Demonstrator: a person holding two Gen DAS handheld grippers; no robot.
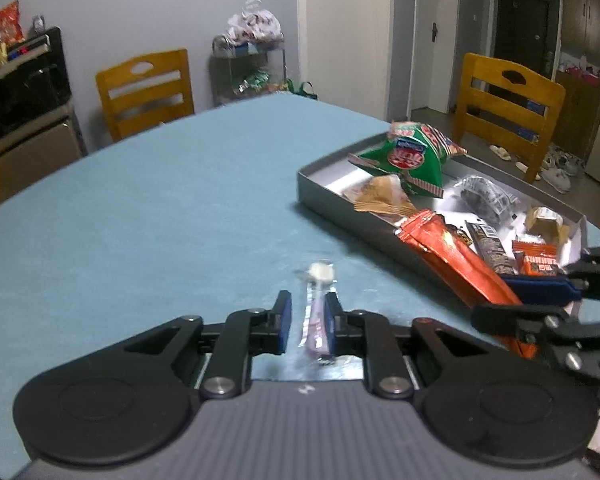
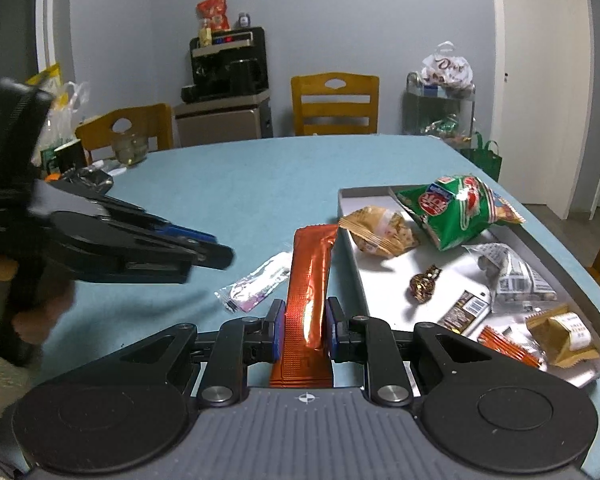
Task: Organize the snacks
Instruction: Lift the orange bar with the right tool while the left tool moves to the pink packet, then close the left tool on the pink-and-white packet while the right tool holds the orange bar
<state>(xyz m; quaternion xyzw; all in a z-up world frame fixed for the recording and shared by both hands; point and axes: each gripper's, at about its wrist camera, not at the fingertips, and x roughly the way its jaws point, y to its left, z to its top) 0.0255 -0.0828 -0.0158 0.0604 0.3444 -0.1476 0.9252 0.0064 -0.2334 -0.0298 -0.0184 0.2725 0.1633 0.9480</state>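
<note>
Orange stick pack [image 2: 310, 272] is clamped between the R gripper [image 2: 305, 330] pads, about halfway along its length. It runs fwd from the jaws, and its far end is at the near-left wall of the grey tray [image 2: 364, 191]. In the left wrist view that end looks to overhang the rim.

Just left of it, a small clear pack w/ pink-purple print [image 2: 256, 284] lies flat on the blue tablecloth [image 2: 240, 184]. L gripper [image 1: 307, 298] is released: the pack shows in the gap betw. its fingers, close by one pad and clear of the other. In the right wrist view that gripper hangs off to the left of the pack, not touching it. A hand [image 2: 32, 312], blurred, grips its handle.

Inside the tray:
- green chip bag [image 2: 456, 208] at the far end
- tan cracker pack [image 2: 380, 232] beside it
- round foil candy [image 2: 424, 280] mid-tray
- white/black printed pack [image 2: 512, 272]
- dark bar [image 2: 466, 312]
- small orange packs [image 2: 508, 344]
- gold-wrapped piece [image 2: 564, 336] at the near end

Wooden chairs [image 2: 334, 104] stand round the table's far side.
</note>
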